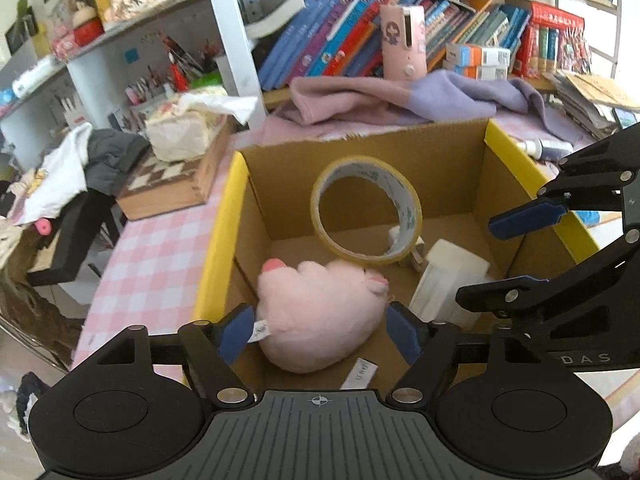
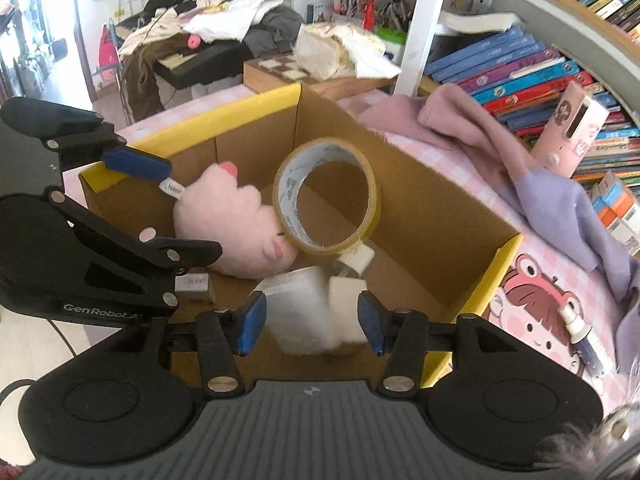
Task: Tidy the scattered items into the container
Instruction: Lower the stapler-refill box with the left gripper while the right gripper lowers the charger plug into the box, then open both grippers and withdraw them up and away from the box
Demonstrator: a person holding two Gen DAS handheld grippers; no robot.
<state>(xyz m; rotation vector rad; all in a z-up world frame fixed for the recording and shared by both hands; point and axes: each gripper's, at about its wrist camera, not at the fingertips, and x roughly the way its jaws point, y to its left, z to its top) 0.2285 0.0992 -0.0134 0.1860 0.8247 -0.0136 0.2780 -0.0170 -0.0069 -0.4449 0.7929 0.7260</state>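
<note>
An open cardboard box (image 1: pixel 224 240) (image 2: pixel 472 292) with yellow flaps stands on a pink checked cloth. Inside lie a pink plush toy (image 1: pixel 320 312) (image 2: pixel 232 224), a roll of clear tape (image 1: pixel 366 208) (image 2: pixel 326 194) standing on edge, and a white tissue pack (image 1: pixel 448 280) (image 2: pixel 304 308). My left gripper (image 1: pixel 320 334) (image 2: pixel 184 210) straddles the plush, its blue pads just off the fur, open. My right gripper (image 2: pixel 312 328) (image 1: pixel 480 262) straddles the white pack, which rests on the box floor with a slim gap at the left pad, open.
A pink and lilac cloth (image 1: pixel 400 100) (image 2: pixel 500 140) is heaped behind the box under a shelf of books (image 1: pixel 352 40). A wooden chessboard case (image 1: pixel 172 184) sits to the left. A small tube (image 2: pixel 580 336) lies on the cloth to the right. A small labelled carton (image 2: pixel 194 284) lies in the box.
</note>
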